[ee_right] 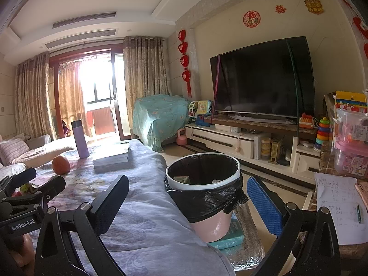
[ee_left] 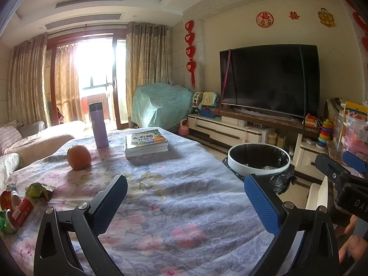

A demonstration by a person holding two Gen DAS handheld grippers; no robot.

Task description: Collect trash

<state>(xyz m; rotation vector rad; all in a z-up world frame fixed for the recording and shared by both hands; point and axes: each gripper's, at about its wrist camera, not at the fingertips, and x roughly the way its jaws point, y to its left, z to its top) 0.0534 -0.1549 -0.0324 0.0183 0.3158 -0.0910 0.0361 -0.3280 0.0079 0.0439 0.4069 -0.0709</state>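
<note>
Crumpled red and green wrappers (ee_left: 18, 203) lay on the floral-clothed tabletop (ee_left: 174, 197), well left of the pink bin (ee_right: 207, 197). Both grippers, left (ee_left: 185, 203) and right (ee_right: 187, 203), had jaws apart, empty. Only the right wrist view showed scraps inside the bin's black liner (ee_right: 207, 201).

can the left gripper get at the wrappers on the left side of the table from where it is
Probably yes. The left gripper is open and empty, and the wrappers lie uncovered on the tablecloth, with only bare cloth between them.

Bare tablecloth (ee_left: 184, 207) ahead, orange (ee_left: 79, 157), bottle (ee_left: 99, 125), books (ee_left: 146, 143) beyond
</note>
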